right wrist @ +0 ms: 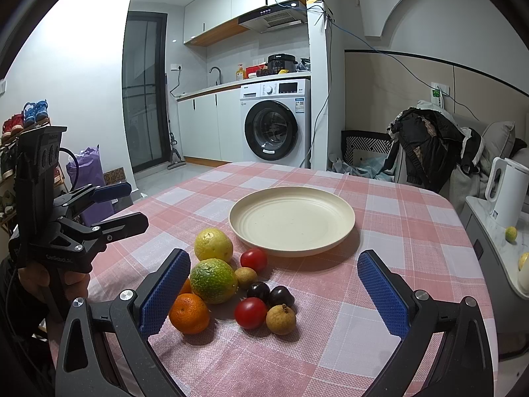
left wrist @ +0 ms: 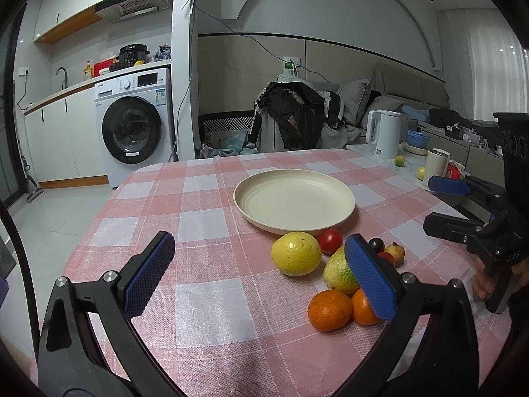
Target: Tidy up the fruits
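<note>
A cream plate [left wrist: 294, 201] [right wrist: 291, 220] sits empty on the pink checked tablecloth. In front of it lies a cluster of fruit: a yellow lemon [left wrist: 296, 253] [right wrist: 213, 244], a green-yellow citrus [left wrist: 339, 273] [right wrist: 213, 279], two oranges [left wrist: 329, 309] [right wrist: 189, 312], red tomatoes [left wrist: 330, 241] [right wrist: 250, 312], dark cherries [right wrist: 269, 292] and small brown longans [right wrist: 281, 319]. My left gripper [left wrist: 261, 278] is open and empty, left of the fruit. My right gripper [right wrist: 274, 297] is open and empty, its jaws either side of the cluster. Each gripper also shows in the other's view [left wrist: 443, 206] [right wrist: 122, 205].
A side counter at the right holds a white kettle [left wrist: 383, 132] [right wrist: 506, 192], a cup [left wrist: 436, 165] and small yellow-green fruits [left wrist: 400, 160] [right wrist: 510, 233]. A chair draped with dark clothes [left wrist: 294, 112] stands behind the table. A washing machine [left wrist: 135, 122] stands beyond.
</note>
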`<action>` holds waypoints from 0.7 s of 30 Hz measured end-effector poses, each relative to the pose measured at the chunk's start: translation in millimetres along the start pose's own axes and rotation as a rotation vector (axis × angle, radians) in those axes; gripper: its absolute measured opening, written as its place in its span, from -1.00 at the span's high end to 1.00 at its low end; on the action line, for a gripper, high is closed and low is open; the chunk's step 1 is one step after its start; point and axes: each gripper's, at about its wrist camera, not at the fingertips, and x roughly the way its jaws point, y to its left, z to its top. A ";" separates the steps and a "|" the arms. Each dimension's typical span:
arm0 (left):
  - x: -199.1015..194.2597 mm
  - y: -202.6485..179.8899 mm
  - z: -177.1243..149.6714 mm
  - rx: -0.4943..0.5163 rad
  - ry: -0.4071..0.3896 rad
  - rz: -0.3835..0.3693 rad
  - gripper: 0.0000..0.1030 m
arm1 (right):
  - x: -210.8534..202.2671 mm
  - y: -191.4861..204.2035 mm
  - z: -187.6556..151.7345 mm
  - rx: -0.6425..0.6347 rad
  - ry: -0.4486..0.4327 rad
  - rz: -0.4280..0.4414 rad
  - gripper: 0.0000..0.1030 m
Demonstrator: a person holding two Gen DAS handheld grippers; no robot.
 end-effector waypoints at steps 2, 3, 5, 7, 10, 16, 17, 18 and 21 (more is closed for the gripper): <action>1.1 0.5 0.4 0.002 0.006 -0.004 -0.99 | -0.2 -0.2 0.0 -0.001 -0.001 0.000 -1.00; 1.2 -0.5 0.3 0.007 0.011 -0.003 -0.99 | -0.2 -0.4 0.0 -0.001 0.000 0.002 -1.00; 3.8 -1.8 0.7 0.016 0.021 0.002 -0.99 | 0.3 0.4 -0.6 -0.004 0.002 0.000 -1.00; 5.5 -2.4 1.4 0.024 0.029 0.004 -0.99 | 1.5 1.2 -1.5 -0.008 0.009 -0.005 -1.00; 7.5 -3.3 2.1 0.032 0.039 0.001 -0.99 | 7.3 0.8 -2.2 -0.007 0.038 -0.031 -1.00; 12.1 -3.9 1.0 0.025 0.105 -0.046 -0.99 | 25.1 -4.2 -3.1 0.010 0.137 -0.044 -1.00; 13.4 -4.4 0.7 0.025 0.118 -0.042 -0.99 | 28.2 -6.4 -2.7 0.023 0.155 -0.036 -1.00; 15.0 -4.0 0.5 0.026 0.134 -0.041 -0.99 | 29.9 -7.6 -2.9 0.034 0.170 -0.029 -1.00; 20.1 -3.7 -1.4 0.025 0.179 -0.059 -0.99 | 33.9 -10.5 -4.8 0.046 0.210 -0.014 -1.00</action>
